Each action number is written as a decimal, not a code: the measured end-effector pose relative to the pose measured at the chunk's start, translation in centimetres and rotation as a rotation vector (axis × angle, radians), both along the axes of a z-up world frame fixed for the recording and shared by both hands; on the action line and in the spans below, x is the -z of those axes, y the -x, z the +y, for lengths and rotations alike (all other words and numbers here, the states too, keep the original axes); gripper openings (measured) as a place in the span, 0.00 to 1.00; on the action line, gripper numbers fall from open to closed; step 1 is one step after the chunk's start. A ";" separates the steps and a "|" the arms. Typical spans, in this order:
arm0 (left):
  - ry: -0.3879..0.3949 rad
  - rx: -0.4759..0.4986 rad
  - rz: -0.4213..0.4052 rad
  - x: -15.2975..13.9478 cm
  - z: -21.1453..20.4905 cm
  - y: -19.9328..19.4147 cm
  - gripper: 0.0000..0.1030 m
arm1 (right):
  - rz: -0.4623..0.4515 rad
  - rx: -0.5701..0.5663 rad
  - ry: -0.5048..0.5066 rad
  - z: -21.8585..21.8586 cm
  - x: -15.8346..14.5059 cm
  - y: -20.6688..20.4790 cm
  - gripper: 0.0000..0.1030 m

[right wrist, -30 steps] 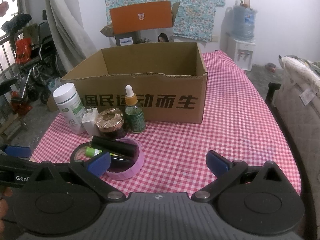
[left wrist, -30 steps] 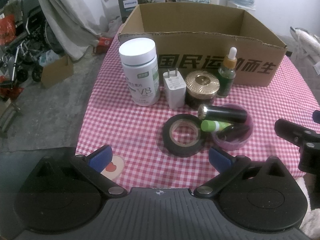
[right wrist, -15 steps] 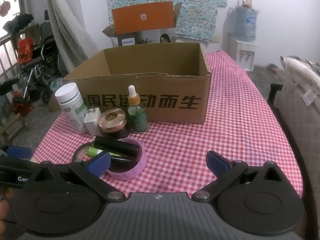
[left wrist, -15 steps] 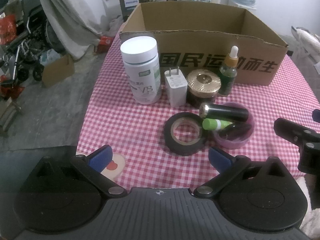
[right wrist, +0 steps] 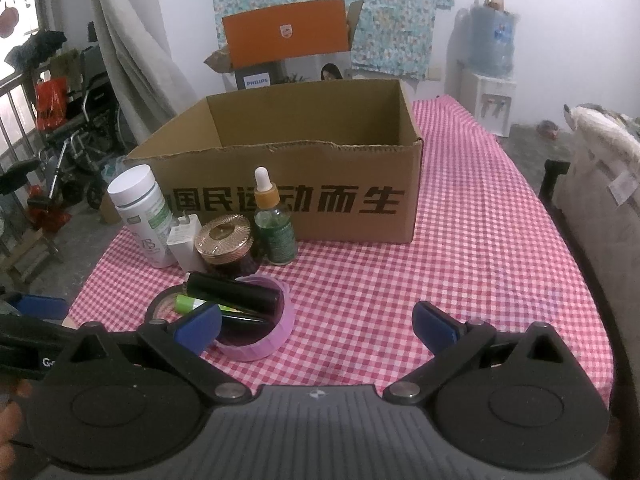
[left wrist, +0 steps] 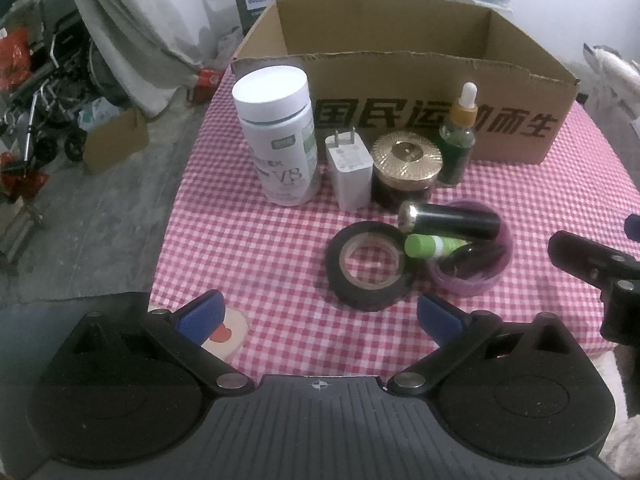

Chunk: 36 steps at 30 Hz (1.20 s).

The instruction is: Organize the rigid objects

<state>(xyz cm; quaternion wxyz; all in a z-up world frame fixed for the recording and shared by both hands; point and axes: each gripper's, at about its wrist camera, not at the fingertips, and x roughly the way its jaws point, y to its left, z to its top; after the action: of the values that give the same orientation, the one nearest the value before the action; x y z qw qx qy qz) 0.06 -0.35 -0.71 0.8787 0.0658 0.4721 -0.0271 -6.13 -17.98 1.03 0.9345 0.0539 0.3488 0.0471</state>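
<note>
Both claws are hovering wide apart and holding nothing at the near edge of the checkered counter (right wrist: 480,240): the left claw (left wrist: 320,314) is facing a black tape roll (left wrist: 370,266), the right claw (right wrist: 316,326) is sitting just beside a purple dish (right wrist: 256,338). The spread jaws suggest a first pick is being lined up. In the dish a black tube (left wrist: 452,220) is lying on its side, long axis running across the counter, gold end pointing left; a green-capped tube (left wrist: 430,245) is lying parallel beneath it. Beyond, a white bottle (left wrist: 280,136), white charger (left wrist: 350,172) with prongs up, gold-lidded jar (left wrist: 404,172) and green dropper bottle (left wrist: 458,140) are standing upright in a row, seemingly staged for the open cardboard box (right wrist: 280,184) just behind.
</note>
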 end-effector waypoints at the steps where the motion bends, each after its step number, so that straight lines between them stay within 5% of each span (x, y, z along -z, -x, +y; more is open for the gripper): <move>1: 0.000 0.003 -0.002 0.1 -0.1 0.0 1.00 | 0.001 -0.001 -0.011 -0.2 0.1 -0.1 1.00; 14: 0.078 0.090 -0.078 0.3 -1.4 -0.8 0.99 | -0.026 -0.023 -0.225 -3.6 1.1 -0.8 1.00; 26: 0.141 0.143 -0.094 -0.4 -2.3 -3.1 0.73 | 0.045 -0.034 -0.428 -6.9 2.8 -3.1 0.77; 30: 0.163 0.140 -0.045 0.2 -2.6 -4.4 0.56 | 0.062 -0.044 -0.510 -7.7 3.1 -3.6 0.70; 36: 0.263 0.113 0.023 0.7 -2.1 -6.0 0.51 | 0.119 -0.090 -0.604 -7.7 4.1 -4.4 0.66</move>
<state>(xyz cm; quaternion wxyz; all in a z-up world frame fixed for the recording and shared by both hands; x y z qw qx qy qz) 6.02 -2.42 -1.38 0.8712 -0.0237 0.4702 -0.1391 -1.74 -25.72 -3.12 0.8512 0.3163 0.3749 0.1868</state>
